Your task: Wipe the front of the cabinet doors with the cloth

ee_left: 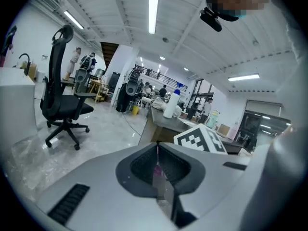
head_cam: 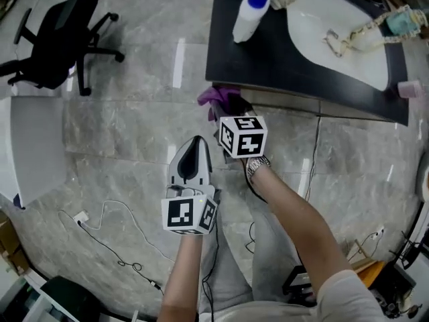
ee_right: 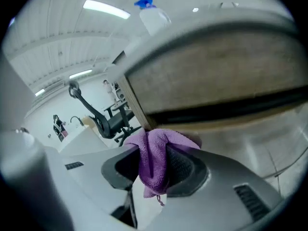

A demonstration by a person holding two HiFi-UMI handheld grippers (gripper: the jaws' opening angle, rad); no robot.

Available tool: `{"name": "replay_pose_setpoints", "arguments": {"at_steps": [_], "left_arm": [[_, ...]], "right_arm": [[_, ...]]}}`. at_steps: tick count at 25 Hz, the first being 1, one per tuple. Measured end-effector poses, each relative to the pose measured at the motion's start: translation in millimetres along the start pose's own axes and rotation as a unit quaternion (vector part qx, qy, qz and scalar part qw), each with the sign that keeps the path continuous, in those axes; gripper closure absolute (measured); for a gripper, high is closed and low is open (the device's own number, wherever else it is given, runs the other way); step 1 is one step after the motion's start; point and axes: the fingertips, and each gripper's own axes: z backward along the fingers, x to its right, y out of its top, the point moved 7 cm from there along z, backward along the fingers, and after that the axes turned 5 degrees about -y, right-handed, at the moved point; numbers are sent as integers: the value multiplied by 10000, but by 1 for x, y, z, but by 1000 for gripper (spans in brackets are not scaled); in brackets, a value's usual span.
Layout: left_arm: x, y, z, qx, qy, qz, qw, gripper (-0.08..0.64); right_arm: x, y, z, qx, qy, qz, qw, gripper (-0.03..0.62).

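A purple cloth point(ee_right: 155, 160) is bunched between the jaws of my right gripper point(ee_right: 154, 170), which is shut on it. In the head view the cloth point(head_cam: 220, 99) sits against the upper left corner of the cabinet front point(head_cam: 281, 100), just under the dark countertop point(head_cam: 281, 59). The right gripper view shows the brown cabinet door point(ee_right: 216, 81) very near above the cloth. My left gripper point(head_cam: 194, 154) hangs lower, over the floor, its jaws pressed together with nothing between them point(ee_left: 158, 170).
A white spray bottle point(head_cam: 251, 12) with a blue top stands on the countertop beside a white basin point(head_cam: 335, 39). A black office chair point(head_cam: 60, 39) is at the far left on the marble floor. Cables point(head_cam: 114, 243) lie on the floor by my legs.
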Motion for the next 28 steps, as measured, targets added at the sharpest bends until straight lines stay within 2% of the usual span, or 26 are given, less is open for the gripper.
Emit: {"name": "replay_pose_setpoints", "arguments": {"at_steps": [4,7,10,14,17,19,21,25,28], "left_arm": [[25,31,9,-52,-156,-227,9996,543],[40,56,21,-14,-370,-271,9989,543],[53,83,38,58,-575,-297,9979,543],[75,120,56,110,-941,-380,9948,543],[100,148,78,-23,-1377,-548,9889,543],[117,172,86,-65,-1784,-803,9806,543],[136,194,88,-69,-2321,-1116,9662,543],[177,226,88,-14,-3217,-1598,9333,543],[211,249,92,140,-3560,-1806,9167,543]], "right_arm": [[-17,50,58,453,67,33,9989,457],[-16,68,97,635,-16,211,9978,459],[-22,89,143,973,68,794,9921,459],[-32,116,227,1235,380,1463,9808,457],[-39,126,313,1398,456,1597,9762,459],[-36,138,366,1668,219,1375,9761,459],[-28,150,420,2046,-288,1146,9717,459],[-16,168,520,2706,-1445,1103,9454,459],[-12,174,585,2909,-2069,1404,9235,459]]}}
